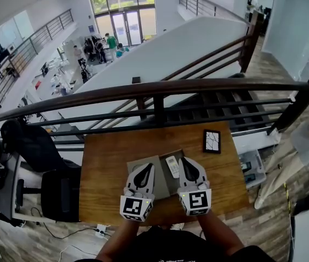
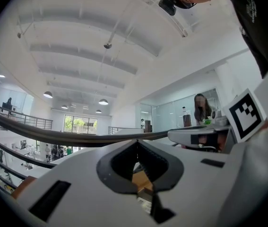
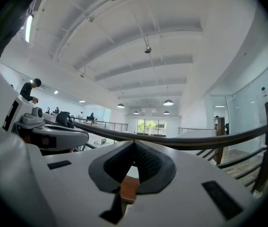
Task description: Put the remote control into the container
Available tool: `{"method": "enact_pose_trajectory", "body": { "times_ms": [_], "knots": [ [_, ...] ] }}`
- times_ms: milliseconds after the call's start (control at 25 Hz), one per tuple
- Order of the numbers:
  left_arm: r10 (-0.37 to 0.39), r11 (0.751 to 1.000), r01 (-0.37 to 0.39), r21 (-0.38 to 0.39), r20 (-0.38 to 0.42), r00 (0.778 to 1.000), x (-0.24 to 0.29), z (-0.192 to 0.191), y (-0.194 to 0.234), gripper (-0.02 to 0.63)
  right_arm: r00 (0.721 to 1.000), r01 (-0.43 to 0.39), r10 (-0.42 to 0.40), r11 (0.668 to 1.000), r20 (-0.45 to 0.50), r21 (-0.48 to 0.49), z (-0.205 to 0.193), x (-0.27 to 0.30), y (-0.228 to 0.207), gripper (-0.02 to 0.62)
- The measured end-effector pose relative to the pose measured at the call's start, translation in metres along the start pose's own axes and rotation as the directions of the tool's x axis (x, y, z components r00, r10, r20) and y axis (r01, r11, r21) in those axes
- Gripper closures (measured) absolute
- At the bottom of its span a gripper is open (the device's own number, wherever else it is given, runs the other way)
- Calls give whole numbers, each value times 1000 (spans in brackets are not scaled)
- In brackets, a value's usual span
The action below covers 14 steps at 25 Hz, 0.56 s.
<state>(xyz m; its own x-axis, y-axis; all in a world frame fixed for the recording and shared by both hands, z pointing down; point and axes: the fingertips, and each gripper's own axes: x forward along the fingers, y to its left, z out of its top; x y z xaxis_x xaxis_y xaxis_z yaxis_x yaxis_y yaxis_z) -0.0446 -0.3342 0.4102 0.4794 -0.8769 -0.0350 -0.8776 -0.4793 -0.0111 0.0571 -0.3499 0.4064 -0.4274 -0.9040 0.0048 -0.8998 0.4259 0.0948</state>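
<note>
Slim, oblong white remote control (image 1: 172, 166), flat, slightly tilted

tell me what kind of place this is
Probably a mezzanine in an open-plan office or lab: a wooden table stands beside a railing, a staircase descends beyond it, and people gather on the floor below.

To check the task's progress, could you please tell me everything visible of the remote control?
The remote control is a small, slim white bar, plastic by its look. It lies flat, lengthwise away from the person, at the grey container's right side, between the left gripper and right gripper; neither holds it. Details are too small.
</note>
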Motion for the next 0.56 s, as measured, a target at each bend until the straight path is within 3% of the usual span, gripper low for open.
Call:
{"method": "enact_pose_trajectory", "body": {
  "times_ms": [560],
  "knots": [
    [6, 1000, -7, 23, 4, 1000, 2, 4, 6, 598, 1000, -10, 10, 1000, 5, 5, 3, 8, 3, 566]
  ]
}}
